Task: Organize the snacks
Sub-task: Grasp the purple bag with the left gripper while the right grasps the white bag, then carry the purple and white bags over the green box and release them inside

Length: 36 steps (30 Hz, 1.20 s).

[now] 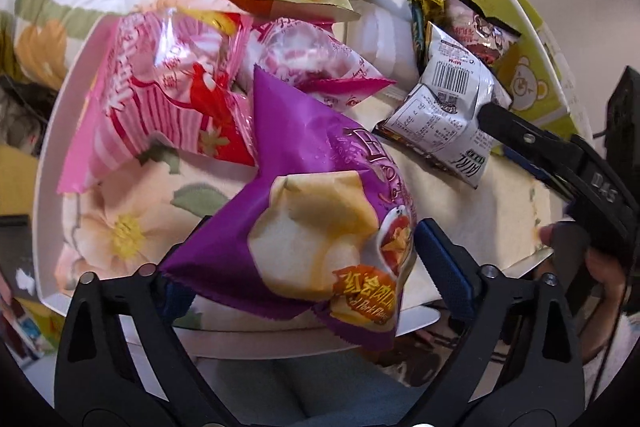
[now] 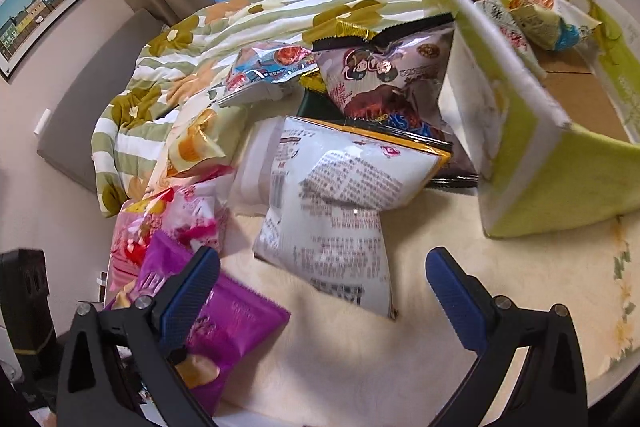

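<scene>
A floral quilt (image 2: 240, 27) covers the bed behind, and a cream cloth (image 2: 400, 347) covers the table under everything. The green box (image 2: 580, 179) stands at the table's right, a few packets already inside it. A heap of snacks (image 1: 280, 7) crowds the middle: a pink bag (image 1: 160, 99) lies left, a brown bag (image 2: 392, 75) leans beside the box, and a white packet (image 2: 332, 195) lies face down before it. The purple bag (image 1: 320, 207) hangs between the left gripper's (image 1: 304, 259) fingers, which press on its sides, over the table edge. The right gripper (image 2: 324, 275) is spread wide with nothing in it, just short of the white packet; in the left view its tip touches that packet.
</scene>
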Available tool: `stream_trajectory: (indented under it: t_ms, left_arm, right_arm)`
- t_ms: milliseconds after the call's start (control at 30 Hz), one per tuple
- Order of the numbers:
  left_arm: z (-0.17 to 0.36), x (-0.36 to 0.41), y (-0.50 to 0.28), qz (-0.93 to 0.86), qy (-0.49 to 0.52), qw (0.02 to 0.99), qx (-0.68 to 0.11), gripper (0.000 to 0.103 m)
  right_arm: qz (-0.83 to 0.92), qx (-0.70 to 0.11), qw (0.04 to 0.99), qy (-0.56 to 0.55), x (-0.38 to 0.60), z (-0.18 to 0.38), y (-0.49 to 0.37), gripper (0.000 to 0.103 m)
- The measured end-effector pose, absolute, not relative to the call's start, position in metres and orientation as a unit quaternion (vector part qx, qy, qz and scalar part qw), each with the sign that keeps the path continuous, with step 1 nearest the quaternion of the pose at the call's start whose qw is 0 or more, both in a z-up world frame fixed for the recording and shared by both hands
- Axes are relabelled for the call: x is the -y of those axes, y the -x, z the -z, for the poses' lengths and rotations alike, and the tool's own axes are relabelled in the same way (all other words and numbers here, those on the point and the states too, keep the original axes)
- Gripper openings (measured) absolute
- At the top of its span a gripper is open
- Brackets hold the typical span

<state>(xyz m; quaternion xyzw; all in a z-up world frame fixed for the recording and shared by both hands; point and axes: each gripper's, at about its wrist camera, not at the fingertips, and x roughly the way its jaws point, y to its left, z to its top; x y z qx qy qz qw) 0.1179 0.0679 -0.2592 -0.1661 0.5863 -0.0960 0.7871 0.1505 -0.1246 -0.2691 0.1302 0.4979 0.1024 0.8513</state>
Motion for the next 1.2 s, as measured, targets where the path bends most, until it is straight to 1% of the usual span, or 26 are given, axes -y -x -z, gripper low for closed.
stream_trajectory:
  t_ms: [67,133,233,267,300,500,567,633,667,700,800,967,1200]
  left_arm:
    - [0.261,-0.065,-0.119,0.096,0.175,0.786,-0.585,0.09]
    - [0.263,-0.063,-0.122,0.099,0.18,0.783,-0.587,0.082]
    - [0.265,-0.061,-0.125,0.1,0.186,0.78,-0.589,0.075]
    - [0.266,-0.06,-0.126,0.099,0.186,0.779,-0.591,0.066]
    - [0.268,-0.06,-0.128,0.103,0.192,0.776,-0.593,0.065]
    - [0.267,-0.062,-0.131,0.108,0.202,0.771,-0.595,0.06]
    - [0.267,-0.062,-0.133,0.108,0.203,0.77,-0.596,0.06]
    - [0.266,-0.062,-0.135,0.109,0.204,0.769,-0.596,0.059]
    - [0.266,-0.061,-0.136,0.11,0.203,0.769,-0.596,0.058]
    - [0.264,-0.062,-0.14,0.111,0.204,0.768,-0.597,0.058]
    - [0.259,-0.061,-0.143,0.117,0.204,0.769,-0.595,0.057]
    - [0.25,-0.06,-0.14,0.127,0.198,0.771,-0.592,0.057]
    - [0.235,-0.063,-0.125,0.141,0.19,0.778,-0.582,0.057]
  right_arm:
    - [-0.104,-0.499,0.85,-0.135,0.125,0.273,-0.156,0.103]
    - [-0.106,-0.501,0.848,-0.136,0.124,0.276,-0.161,0.103]
    - [-0.102,-0.498,0.851,-0.133,0.123,0.278,-0.167,0.103]
    - [-0.101,-0.498,0.851,-0.132,0.123,0.28,-0.169,0.103]
    - [-0.099,-0.5,0.85,-0.131,0.123,0.282,-0.172,0.103]
    - [-0.098,-0.509,0.845,-0.133,0.124,0.292,-0.189,0.102]
    - [-0.102,-0.512,0.842,-0.134,0.123,0.294,-0.192,0.101]
    - [-0.103,-0.514,0.842,-0.131,0.122,0.297,-0.194,0.096]
    - [-0.104,-0.515,0.841,-0.13,0.122,0.298,-0.195,0.088]
    - [-0.106,-0.518,0.839,-0.131,0.123,0.299,-0.196,0.079]
    - [-0.112,-0.522,0.834,-0.143,0.125,0.3,-0.197,0.071]
    - [-0.109,-0.523,0.833,-0.143,0.126,0.295,-0.189,0.063]
    - [-0.107,-0.513,0.838,-0.151,0.128,0.276,-0.167,0.061]
